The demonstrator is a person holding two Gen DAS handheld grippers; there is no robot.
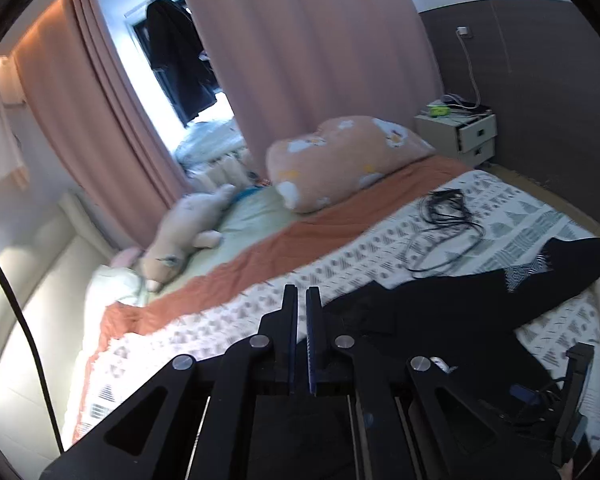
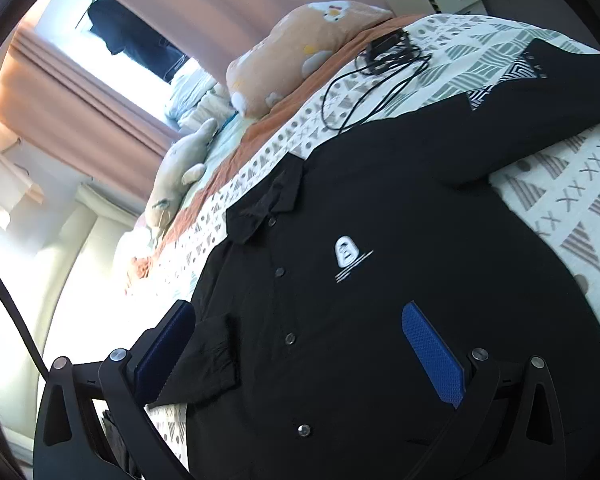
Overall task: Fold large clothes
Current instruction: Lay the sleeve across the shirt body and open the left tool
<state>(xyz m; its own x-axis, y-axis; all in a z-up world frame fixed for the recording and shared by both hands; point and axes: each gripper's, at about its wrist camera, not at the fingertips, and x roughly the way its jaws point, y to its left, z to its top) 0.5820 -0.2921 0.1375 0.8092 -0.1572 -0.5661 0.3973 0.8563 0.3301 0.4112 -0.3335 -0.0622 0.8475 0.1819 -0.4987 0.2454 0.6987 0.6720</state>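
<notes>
A black button-up shirt (image 2: 380, 220) with a white chest logo lies spread face up on the patterned bed cover (image 2: 560, 200); it also shows in the left wrist view (image 1: 480, 304). My right gripper (image 2: 300, 320) is open just above the shirt's front, its blue pads (image 2: 432, 356) wide apart and empty. One sleeve lies folded in by its left finger. My left gripper (image 1: 302, 300) is shut with nothing visible between the fingers, above the bed beside the shirt's collar. The right gripper's finger (image 1: 576, 400) shows at the left view's lower right.
A tangle of black cable (image 1: 440, 224) lies on the bed cover beyond the shirt. An orange pillow (image 1: 340, 156) and a plush toy (image 1: 184, 232) sit at the head. A nightstand (image 1: 460, 132) stands by the wall, and pink curtains (image 1: 300, 40) hang behind.
</notes>
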